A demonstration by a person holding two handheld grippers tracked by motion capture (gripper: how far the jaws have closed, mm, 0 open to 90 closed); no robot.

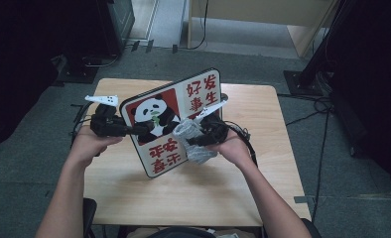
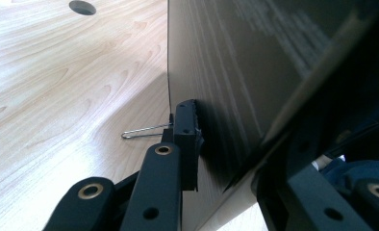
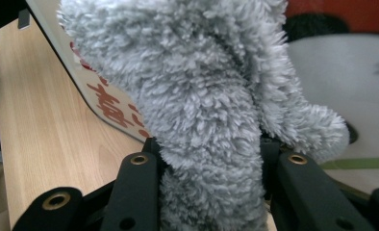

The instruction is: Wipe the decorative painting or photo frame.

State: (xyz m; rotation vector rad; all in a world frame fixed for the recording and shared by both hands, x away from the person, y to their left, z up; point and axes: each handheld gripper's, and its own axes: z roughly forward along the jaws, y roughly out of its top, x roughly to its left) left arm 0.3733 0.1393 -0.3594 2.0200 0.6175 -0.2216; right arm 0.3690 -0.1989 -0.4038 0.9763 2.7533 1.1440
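**Panda board held on edge, fluffy cloth pressed to its face**

The left tool point(image 1: 134, 130) is clamped on the left edge of the panda board point(image 1: 171, 121); in the left gripper view one black pad point(image 2: 185, 139) lies flat against the board's dark back point(image 2: 235, 82), the other jaw is hidden behind the board's edge, and a thin wire clip point(image 2: 144, 131) juts from that edge over the pale wood; the board stands tilted above the desk point(image 1: 193, 193), its printed face turned towards the person, with a panda on a red ground in the middle and red characters on white panels at its upper right and lower part; its lower corner comes down near the desk top, though whether it touches I cannot tell.

The right tool point(image 1: 196, 136) grips a grey fluffy cloth point(image 1: 193, 144); in the right gripper view the cloth point(image 3: 202, 96) is bunched tight between the two black jaws, which stand narrow around it, and its pile bulges out above them; the cloth lies against the right part of the board's face, beside the panda, with the red characters point(image 3: 113, 103) of the lower panel just to its left.

Each hand holds its tool from below; a cable point(image 1: 243, 136) trails from the right tool across the desk.
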